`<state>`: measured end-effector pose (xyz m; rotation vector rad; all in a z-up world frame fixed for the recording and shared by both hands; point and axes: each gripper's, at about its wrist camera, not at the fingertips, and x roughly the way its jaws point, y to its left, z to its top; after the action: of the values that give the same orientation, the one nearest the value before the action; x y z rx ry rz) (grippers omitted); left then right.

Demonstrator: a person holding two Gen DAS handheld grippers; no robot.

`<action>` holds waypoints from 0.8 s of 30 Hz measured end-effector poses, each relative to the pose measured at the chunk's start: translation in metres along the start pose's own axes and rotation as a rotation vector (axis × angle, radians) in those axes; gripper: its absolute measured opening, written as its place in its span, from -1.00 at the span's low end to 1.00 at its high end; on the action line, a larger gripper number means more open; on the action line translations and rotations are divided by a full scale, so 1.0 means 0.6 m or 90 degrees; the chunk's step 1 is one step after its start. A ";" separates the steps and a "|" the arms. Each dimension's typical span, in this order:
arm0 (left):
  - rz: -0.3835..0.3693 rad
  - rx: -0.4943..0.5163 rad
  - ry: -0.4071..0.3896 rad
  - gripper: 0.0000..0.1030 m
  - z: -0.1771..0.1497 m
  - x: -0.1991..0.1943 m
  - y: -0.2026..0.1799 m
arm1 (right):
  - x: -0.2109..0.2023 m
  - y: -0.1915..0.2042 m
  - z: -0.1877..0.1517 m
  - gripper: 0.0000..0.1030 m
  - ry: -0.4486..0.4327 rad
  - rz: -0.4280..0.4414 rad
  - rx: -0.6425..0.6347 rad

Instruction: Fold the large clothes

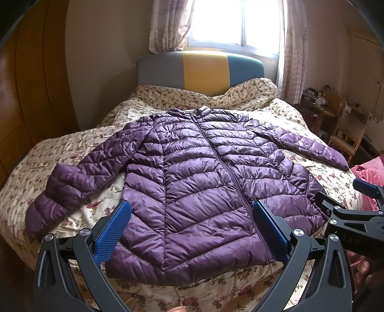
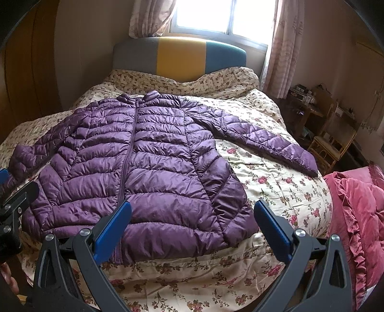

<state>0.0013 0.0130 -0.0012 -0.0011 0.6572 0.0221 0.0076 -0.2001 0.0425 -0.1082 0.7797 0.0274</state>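
A bed fills most of both views, covered by a cream quilt printed with small red flowers; behind it stands a padded headboard in grey, yellow and teal panels, under a bright window with pale patterned curtains; a wooden wardrobe lines the left wall.

A purple quilted puffer jacket lies flat on the quilt, front side up, its zip closed; its long axis runs from the foot of the bed to the headboard, with the collar pointing away toward the headboard and the hem nearest the cameras; the two sleeves spread outward and slightly down toward the hem, one to each side, each cuff resting on the quilt.

A pink ruffled blanket sits bunched just beside the bed on the right; further back on that side are a wooden chair and a cluttered desk.

The left hand-held gripper hovers over the hem left of the zip, its blue-padded jaws spread wide with nothing between them; the right hand-held gripper hovers over the hem's right corner, jaws likewise spread wide and empty; the two sit near each other, each showing at the edge of the other's view.
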 end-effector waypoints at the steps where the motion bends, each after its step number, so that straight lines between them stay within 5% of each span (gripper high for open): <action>1: -0.002 -0.001 0.000 0.94 0.000 0.000 0.001 | 0.000 0.000 0.000 0.96 0.001 0.001 0.000; 24: -0.001 -0.001 0.047 0.94 0.012 0.062 -0.004 | 0.080 -0.035 0.026 0.96 0.044 -0.020 0.038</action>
<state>0.0351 0.0117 -0.0182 -0.0035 0.7309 0.0202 0.0538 -0.2203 0.0216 -0.0649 0.8475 -0.0304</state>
